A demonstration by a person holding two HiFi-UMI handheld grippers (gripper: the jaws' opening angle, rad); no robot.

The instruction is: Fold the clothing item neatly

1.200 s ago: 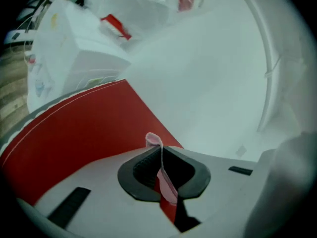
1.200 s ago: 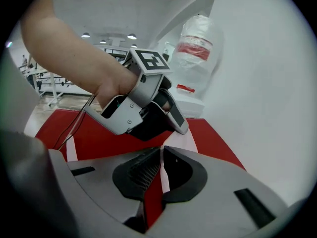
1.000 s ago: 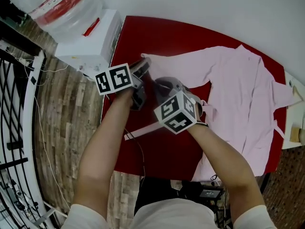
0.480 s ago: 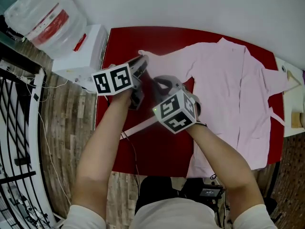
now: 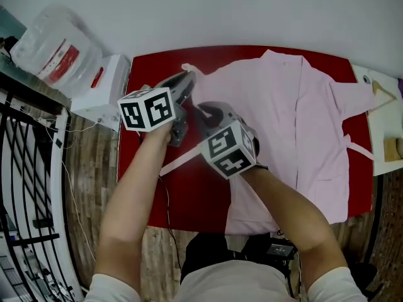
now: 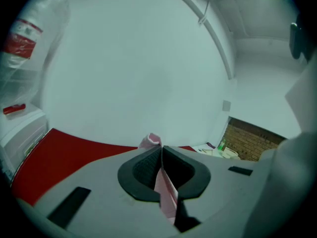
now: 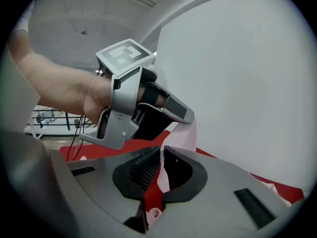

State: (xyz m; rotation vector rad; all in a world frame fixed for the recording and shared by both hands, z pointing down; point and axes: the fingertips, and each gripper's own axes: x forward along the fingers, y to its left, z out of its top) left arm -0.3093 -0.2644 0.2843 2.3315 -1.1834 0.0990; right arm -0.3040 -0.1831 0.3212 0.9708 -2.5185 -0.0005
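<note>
A pale pink garment (image 5: 283,106) lies spread open on the red table (image 5: 189,197), with its sleeve reaching left. Both grippers hold that sleeve's end up off the table. My left gripper (image 5: 188,77) is shut on the cuff, and pink cloth (image 6: 166,192) sticks out between its pads. My right gripper (image 5: 199,109), just beside it and nearer me, is shut on the same sleeve edge (image 7: 161,175). In the right gripper view the left gripper (image 7: 190,119) is close ahead, with the fabric stretched between the two. A pink belt strip (image 5: 182,161) trails to the lower left.
A white water dispenser (image 5: 101,87) with a bagged bottle (image 5: 53,46) stands left of the table. A black metal railing (image 5: 25,187) runs along the far left. A white side table (image 5: 387,131) with small items adjoins on the right. The wall is close behind.
Both grippers have risen with the sleeve end held, lifting it off the table and carrying it toward the garment's body. The left one has rolled. Both stayed shut.
</note>
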